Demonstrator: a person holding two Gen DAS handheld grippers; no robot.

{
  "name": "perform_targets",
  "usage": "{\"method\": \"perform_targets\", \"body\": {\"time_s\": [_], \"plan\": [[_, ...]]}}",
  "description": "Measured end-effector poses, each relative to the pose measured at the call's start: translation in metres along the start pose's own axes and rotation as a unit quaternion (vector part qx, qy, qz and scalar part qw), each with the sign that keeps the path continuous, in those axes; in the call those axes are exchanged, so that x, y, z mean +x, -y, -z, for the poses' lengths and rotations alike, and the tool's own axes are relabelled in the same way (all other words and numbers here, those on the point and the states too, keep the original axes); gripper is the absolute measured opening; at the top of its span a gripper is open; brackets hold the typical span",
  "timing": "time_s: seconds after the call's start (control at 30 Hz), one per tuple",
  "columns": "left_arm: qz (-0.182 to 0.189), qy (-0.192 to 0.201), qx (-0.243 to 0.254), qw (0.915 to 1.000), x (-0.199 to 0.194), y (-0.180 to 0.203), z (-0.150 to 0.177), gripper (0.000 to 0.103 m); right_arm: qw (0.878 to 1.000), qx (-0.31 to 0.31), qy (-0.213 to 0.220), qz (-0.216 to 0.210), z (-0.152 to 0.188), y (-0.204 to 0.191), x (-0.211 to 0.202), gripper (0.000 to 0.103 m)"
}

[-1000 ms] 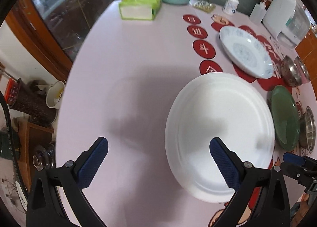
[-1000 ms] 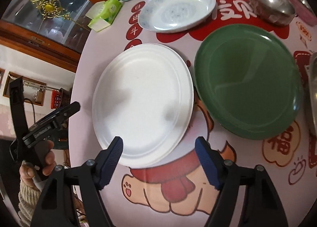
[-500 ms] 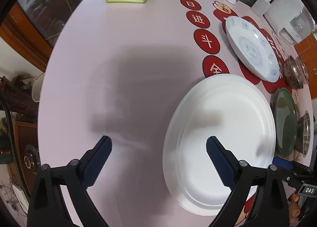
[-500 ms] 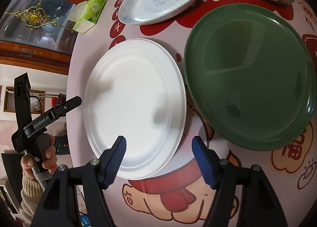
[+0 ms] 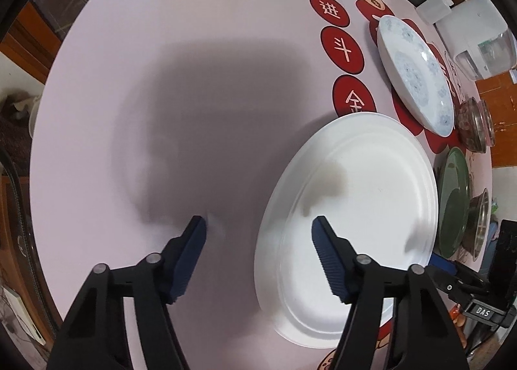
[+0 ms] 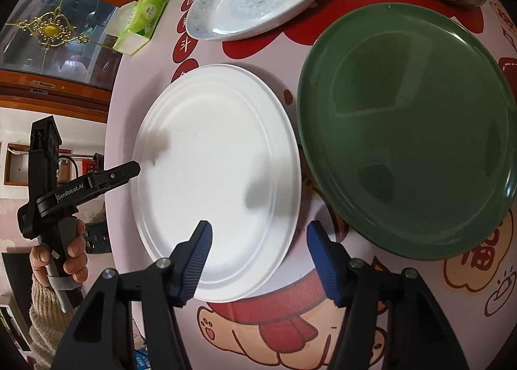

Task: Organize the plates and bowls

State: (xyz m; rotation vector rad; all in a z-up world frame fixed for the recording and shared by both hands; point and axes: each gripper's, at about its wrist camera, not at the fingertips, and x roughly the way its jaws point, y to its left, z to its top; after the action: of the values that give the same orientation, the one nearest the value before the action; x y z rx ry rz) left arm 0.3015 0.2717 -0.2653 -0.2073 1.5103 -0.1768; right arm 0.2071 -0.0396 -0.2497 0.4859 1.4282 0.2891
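Jaws of the left gripper [image 5: 258, 229] stand spread, straddling the round white plate's [image 5: 355, 215] left rim at lower right. The right gripper [image 6: 258, 236], likewise wide, straddles its near edge; a round green plate [image 6: 407, 124] lies right on the pink worktop [image 5: 161, 79].

Both spread grippers lower and closer than before: left gripper [image 5: 258, 234] astride the white plate [image 5: 365, 195] near-left rim, right gripper [image 6: 258, 241] over its near edge.
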Motion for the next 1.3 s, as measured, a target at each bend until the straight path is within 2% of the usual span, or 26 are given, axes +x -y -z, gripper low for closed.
{"method": "perform_targets", "body": {"time_s": [0.23, 0.33, 0.43, 0.5, 0.63, 0.83, 1.07, 1.3], "plan": [[0.003, -0.013, 0.010, 0.9999, 0.002, 0.002, -0.002, 0.049, 1.000, 0.001, -0.004, 0.001, 0.000, 0.000, 0.004, 0.054], [0.002, -0.016, 0.012, 0.9998, 0.002, 0.005, -0.004, 0.042, 1.000, -0.002, -0.004, 0.003, -0.001, -0.001, 0.005, 0.051], [0.001, -0.018, 0.018, 0.9997, 0.004, 0.010, -0.009, 0.032, 1.000, -0.008, -0.002, 0.010, -0.001, -0.003, 0.005, 0.047], [-0.002, -0.022, 0.023, 0.9995, 0.002, 0.005, -0.007, 0.021, 1.000, -0.013, -0.002, 0.018, -0.001, -0.005, 0.005, 0.042], [-0.023, -0.023, 0.034, 0.9989, 0.003, 0.010, -0.005, 0.021, 0.999, -0.020, 0.004, 0.032, 0.000, -0.004, 0.004, 0.036], [-0.029, -0.022, 0.025, 0.9990, 0.001, 0.010, -0.001, 0.021, 0.998, -0.033, 0.005, 0.051, -0.001, -0.004, 0.002, 0.022], [-0.031, -0.002, 0.029, 0.9991, -0.018, 0.027, 0.016, 0.020, 0.997, -0.050, 0.022, 0.057, 0.005, -0.009, -0.013, 0.021], [-0.017, 0.026, 0.037, 0.9988, -0.062, 0.048, 0.055, 0.020, 0.994, -0.078, 0.043, 0.061, 0.022, -0.018, -0.043, 0.021]]}}
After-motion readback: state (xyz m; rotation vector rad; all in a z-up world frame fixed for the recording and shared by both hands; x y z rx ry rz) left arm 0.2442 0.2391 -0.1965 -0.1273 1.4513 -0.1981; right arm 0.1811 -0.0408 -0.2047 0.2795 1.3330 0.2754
